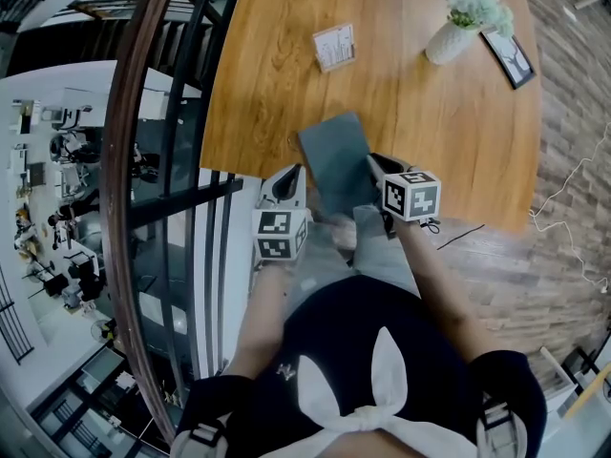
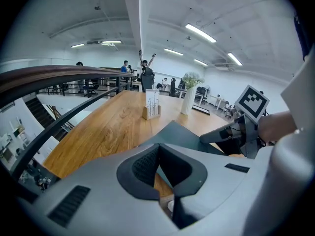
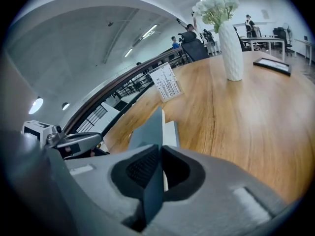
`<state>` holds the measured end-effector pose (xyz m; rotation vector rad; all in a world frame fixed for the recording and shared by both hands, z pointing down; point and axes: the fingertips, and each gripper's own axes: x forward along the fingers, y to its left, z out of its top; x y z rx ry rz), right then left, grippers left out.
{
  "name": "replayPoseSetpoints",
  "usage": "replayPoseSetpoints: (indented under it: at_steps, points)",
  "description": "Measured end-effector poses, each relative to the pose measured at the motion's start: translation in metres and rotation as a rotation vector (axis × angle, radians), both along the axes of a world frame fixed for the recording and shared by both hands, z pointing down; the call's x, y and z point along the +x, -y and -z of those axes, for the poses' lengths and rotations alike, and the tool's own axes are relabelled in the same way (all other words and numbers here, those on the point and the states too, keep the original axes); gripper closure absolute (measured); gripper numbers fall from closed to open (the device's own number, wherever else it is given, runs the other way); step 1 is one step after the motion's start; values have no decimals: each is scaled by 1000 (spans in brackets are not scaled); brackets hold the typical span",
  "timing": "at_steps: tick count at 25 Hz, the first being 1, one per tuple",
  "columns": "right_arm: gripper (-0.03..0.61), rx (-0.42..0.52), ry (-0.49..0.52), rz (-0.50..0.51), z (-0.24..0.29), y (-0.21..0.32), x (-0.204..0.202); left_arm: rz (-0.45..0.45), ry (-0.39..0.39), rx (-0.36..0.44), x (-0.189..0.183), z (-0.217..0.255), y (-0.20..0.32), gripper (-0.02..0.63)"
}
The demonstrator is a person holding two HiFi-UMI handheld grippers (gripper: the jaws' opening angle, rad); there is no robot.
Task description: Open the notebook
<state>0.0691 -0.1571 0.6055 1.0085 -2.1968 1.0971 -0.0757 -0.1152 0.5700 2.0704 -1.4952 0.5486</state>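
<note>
The big round brown wooden table (image 1: 410, 113) has the thin grey-blue notebook (image 1: 339, 165) at its near edge, long side pointing away from the person. The right gripper (image 3: 156, 168) pinches its lifted cover (image 3: 150, 132). The left gripper (image 2: 157, 149) has its jaws pressed together beside the notebook.

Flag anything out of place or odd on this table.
Nothing spilled or damaged. The only thing askew is the notebook at the table's near edge: its cover stands tilted up, pinched in the right gripper's fingers. The picture frame lies flat beside the vase.
</note>
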Motion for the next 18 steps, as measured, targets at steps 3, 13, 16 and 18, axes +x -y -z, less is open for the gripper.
replayPoseSetpoints:
  at_steps: [3,13,16,18]
  points:
    - [557,28,-13,6,10,2,-4,-2,-4,8,-3,4,-2,596]
    - [560,91,-53,13,30,-2,-15,8,-13,42,-20,17,-7,596]
    - [560,110,-71,-3,34,-1,-17,11,-14,53,-24,21,-10,595]
    - [561,121,-82,-12,38,0,-19,14,-13,58,-27,23,-11,596]
